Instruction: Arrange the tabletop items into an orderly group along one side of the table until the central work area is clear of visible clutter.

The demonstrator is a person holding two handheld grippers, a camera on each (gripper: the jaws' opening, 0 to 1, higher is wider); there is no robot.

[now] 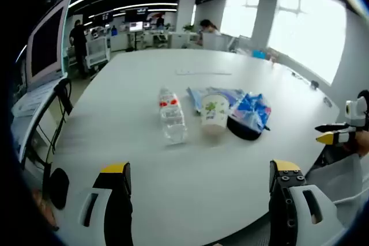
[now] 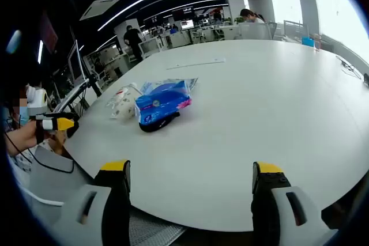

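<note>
Office space stretches behind everything I see: long ceiling light strips, bright windows, workstations with screens, and people standing or seated far off. A large white desk (image 1: 173, 159) takes up most of both views.

Through the left gripper view, my left tool (image 1: 199, 182) rises from the bottom edge with its yellow-tipped jaws spread wide and nothing between them; it is released and hangs over the near desk edge. Ahead, toward twelve o'clock, the clutter sits in one loose cluster. A clear plastic bottle (image 1: 172, 117) with a red label lies on its side at the cluster's nine o'clock end. Just beside it, toward three o'clock, a paper cup (image 1: 214, 113) with a green print stands upright. A blue snack bag (image 1: 251, 109) lies next, resting over a black object (image 1: 242, 129) whose shape I cannot make out. Behind the cup lies a flat blue-and-clear packet (image 1: 199, 94). Farther back, a thin white strip (image 1: 203, 73) lies alone. A monitor (image 1: 46, 41) stands at nine o'clock beside the desk. At three o'clock my right tool (image 1: 333, 132) shows by the desk's edge.

Through the right gripper view, the right tool (image 2: 190, 182) is likewise released, jaws apart and empty. The same cluster lies at about eleven o'clock, well apart from the jaws, with the snack bag (image 2: 161, 102) nearest. At nine o'clock the left tool (image 2: 57, 124) shows, held by a hand (image 2: 26, 136).
</note>
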